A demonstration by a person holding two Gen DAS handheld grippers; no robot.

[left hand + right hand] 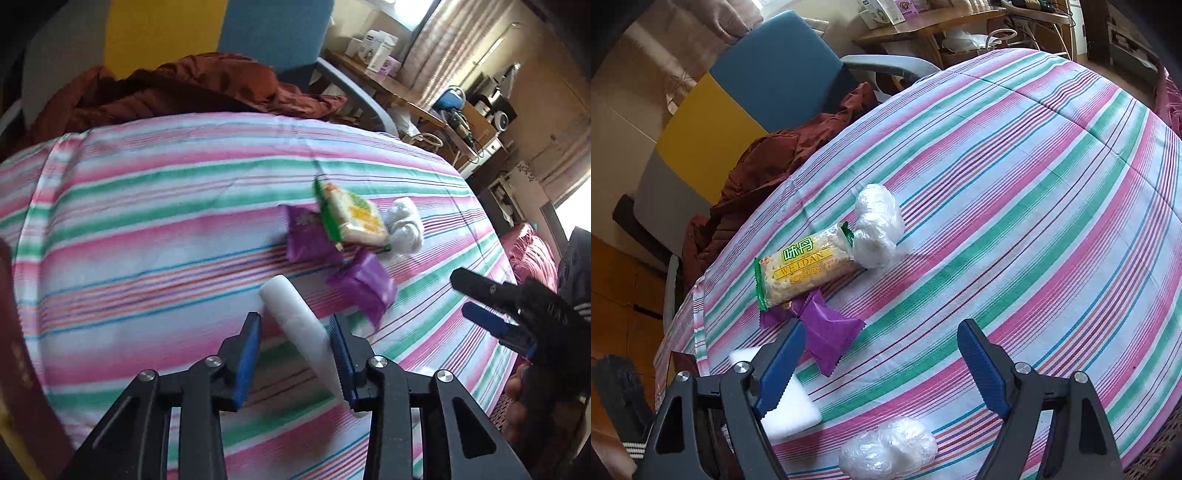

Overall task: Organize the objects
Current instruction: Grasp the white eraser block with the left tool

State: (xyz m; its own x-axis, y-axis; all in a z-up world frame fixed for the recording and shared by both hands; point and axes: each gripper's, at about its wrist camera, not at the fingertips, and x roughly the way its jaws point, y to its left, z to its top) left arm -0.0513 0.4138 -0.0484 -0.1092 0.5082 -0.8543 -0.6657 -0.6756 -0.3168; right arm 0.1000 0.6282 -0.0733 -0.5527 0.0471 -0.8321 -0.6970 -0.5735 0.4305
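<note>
The left gripper (295, 354) has its jaws pinching the white foam block (299, 328), long axis running toward the biscuit packet (351, 218); the right gripper (882, 365) hangs spread, empty.

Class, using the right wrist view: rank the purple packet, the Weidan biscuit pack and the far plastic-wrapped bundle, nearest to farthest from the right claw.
1. Purple packet, just beyond the left finger.
2. Weidan biscuit pack, behind it, leftward.
3. Plastic-wrapped bundle, farthest, at the pack's far end.

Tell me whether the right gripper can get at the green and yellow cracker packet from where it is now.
Probably yes. The right gripper stands open and empty, and the cracker packet lies uncovered ahead of it, overlapping only a purple packet nearer the gripper.
</note>
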